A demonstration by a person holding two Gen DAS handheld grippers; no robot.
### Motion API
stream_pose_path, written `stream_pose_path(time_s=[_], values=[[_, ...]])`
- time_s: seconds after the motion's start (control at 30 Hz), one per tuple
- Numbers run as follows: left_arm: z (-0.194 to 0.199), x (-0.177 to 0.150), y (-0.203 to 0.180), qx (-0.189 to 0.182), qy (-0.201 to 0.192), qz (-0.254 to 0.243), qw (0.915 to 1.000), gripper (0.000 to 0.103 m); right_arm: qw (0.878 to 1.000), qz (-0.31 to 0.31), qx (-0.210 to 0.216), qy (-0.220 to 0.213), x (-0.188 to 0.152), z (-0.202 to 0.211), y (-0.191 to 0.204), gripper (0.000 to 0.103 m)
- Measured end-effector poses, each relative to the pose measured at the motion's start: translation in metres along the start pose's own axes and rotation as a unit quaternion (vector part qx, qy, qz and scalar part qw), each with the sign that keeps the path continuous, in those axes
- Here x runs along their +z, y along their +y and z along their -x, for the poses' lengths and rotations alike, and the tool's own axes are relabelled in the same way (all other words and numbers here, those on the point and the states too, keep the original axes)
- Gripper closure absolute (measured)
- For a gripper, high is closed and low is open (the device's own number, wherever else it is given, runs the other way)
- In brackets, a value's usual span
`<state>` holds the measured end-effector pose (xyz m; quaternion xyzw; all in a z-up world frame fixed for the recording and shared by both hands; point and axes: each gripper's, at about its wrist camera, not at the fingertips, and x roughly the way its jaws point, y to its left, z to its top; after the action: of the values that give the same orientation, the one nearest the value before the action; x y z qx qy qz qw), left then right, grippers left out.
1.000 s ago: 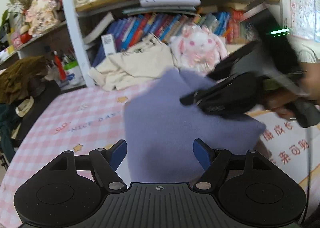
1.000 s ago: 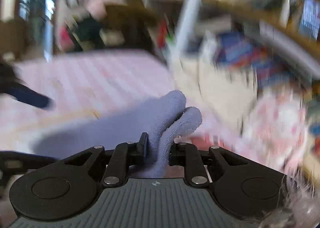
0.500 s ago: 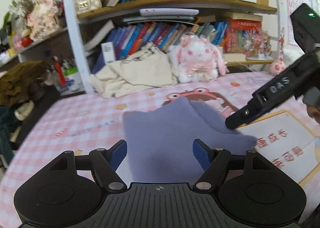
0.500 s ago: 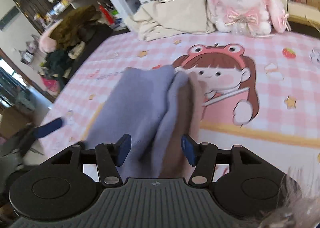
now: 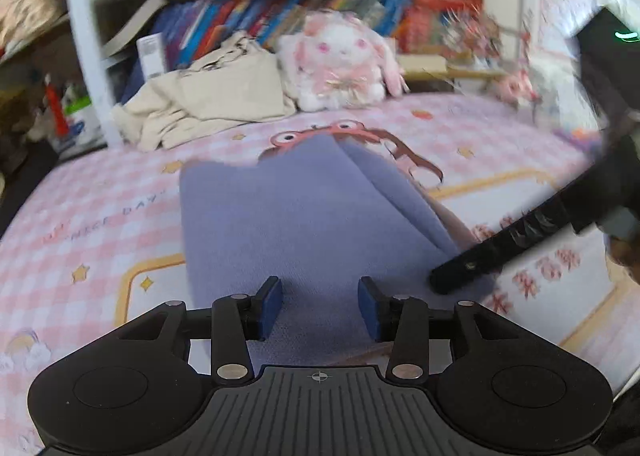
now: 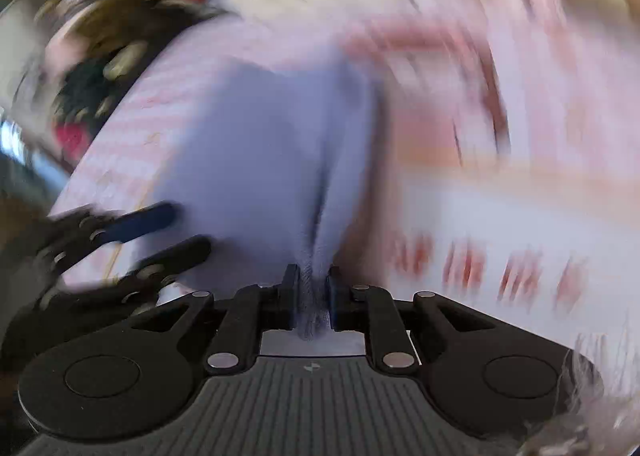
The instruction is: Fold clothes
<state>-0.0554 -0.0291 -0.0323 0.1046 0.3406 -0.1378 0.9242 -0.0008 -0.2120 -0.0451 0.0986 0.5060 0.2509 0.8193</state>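
Observation:
A purple fleece cloth (image 5: 288, 208) lies folded on the pink checked mat (image 5: 80, 224), with a raised fold along its right side. My left gripper (image 5: 320, 306) hovers low over the cloth's near edge. Its jaws are closing with cloth between them, and the pads stand apart from it. My right gripper (image 6: 313, 288) has its jaws closing and pinches a ridge of the purple cloth (image 6: 260, 144) between its pads. In the left wrist view the right gripper (image 5: 460, 276) comes in from the right at the cloth's near right corner. The blurred right wrist view shows the left gripper (image 6: 184, 228) at the left.
A cream garment pile (image 5: 208, 96) and a pink-and-white plush rabbit (image 5: 340, 64) sit at the mat's far edge, under a bookshelf (image 5: 280, 16). A white post (image 5: 88, 48) stands at the far left. Dark clutter lies beyond the mat's left edge.
The right gripper let go of the cloth, swung round and closed again on its right-hand fold. The cloth settled flat on the mat. The left jaws narrowed and sank closer to it.

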Motion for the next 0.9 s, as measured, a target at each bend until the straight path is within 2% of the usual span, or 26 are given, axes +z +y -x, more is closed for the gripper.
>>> stream_pose_path(time_s=[0.07, 0.1, 0.13, 0.17, 0.23, 0.3, 0.33, 0.37, 0.4, 0.47, 0.53, 0.57, 0.63, 0.67, 0.73, 0.8, 0.9], values=[[0.001, 0.000, -0.006, 0.006, 0.002, -0.027, 0.9996, 0.060, 0.999, -0.038, 0.012, 0.015, 0.002, -0.008, -0.013, 0.088], [0.003, 0.001, -0.004, 0.005, 0.001, -0.026, 0.9997, 0.059, 1.000, -0.015, 0.007, 0.013, 0.004, -0.005, -0.007, 0.086], [0.005, 0.002, -0.003, 0.003, 0.000, -0.024, 0.9997, 0.059, 1.000, 0.005, 0.000, 0.007, 0.007, -0.001, -0.001, 0.078], [0.010, 0.004, 0.000, 0.003, -0.003, -0.016, 0.9999, 0.059, 1.000, 0.021, -0.008, -0.005, 0.008, 0.004, 0.003, 0.074], [0.015, 0.005, 0.007, 0.004, -0.015, 0.003, 0.9999, 0.059, 0.999, 0.042, -0.007, -0.027, 0.013, 0.010, 0.011, 0.051], [0.020, 0.007, 0.013, 0.005, -0.027, 0.023, 0.9994, 0.059, 0.999, 0.042, -0.003, -0.029, 0.018, 0.005, 0.011, 0.050], [0.022, 0.008, 0.016, 0.006, -0.033, 0.032, 0.9989, 0.059, 0.999, 0.036, -0.001, -0.024, 0.021, 0.000, 0.009, 0.051], [0.017, 0.008, 0.017, 0.003, -0.020, 0.037, 0.9991, 0.060, 1.000, 0.026, -0.002, -0.017, 0.022, -0.006, 0.007, 0.056], [0.011, 0.007, 0.018, 0.000, -0.008, 0.041, 0.9991, 0.060, 1.000, 0.016, -0.002, -0.009, 0.024, -0.012, 0.005, 0.074], [0.004, 0.005, 0.019, 0.003, 0.003, 0.044, 0.9990, 0.060, 0.999, 0.043, 0.002, -0.034, 0.025, -0.005, 0.013, 0.090], [0.001, 0.004, 0.020, 0.004, 0.004, 0.050, 0.9987, 0.060, 0.988, 0.123, 0.009, -0.088, 0.016, 0.015, 0.033, 0.091], [0.001, 0.004, 0.021, 0.001, 0.005, 0.057, 0.9983, 0.060, 0.984, 0.147, 0.006, -0.102, 0.012, 0.020, 0.039, 0.091], [-0.001, 0.005, 0.024, -0.005, 0.008, 0.071, 0.9975, 0.060, 0.989, 0.123, -0.018, -0.082, 0.009, 0.009, 0.031, 0.091], [-0.001, 0.005, 0.023, -0.007, 0.008, 0.067, 0.9977, 0.060, 0.994, 0.089, -0.020, -0.066, 0.007, -0.002, 0.019, 0.091], [-0.002, 0.006, 0.016, 0.001, 0.011, 0.052, 0.9986, 0.059, 0.998, 0.021, 0.000, -0.053, 0.006, -0.016, -0.005, 0.091], [-0.003, 0.007, 0.009, 0.016, 0.015, 0.035, 0.9992, 0.059, 0.999, 0.013, 0.010, -0.038, 0.013, -0.016, -0.008, 0.091], [-0.001, 0.010, 0.007, 0.022, 0.016, 0.043, 0.9987, 0.055, 0.999, 0.017, 0.010, -0.029, 0.018, -0.019, -0.005, 0.090]])
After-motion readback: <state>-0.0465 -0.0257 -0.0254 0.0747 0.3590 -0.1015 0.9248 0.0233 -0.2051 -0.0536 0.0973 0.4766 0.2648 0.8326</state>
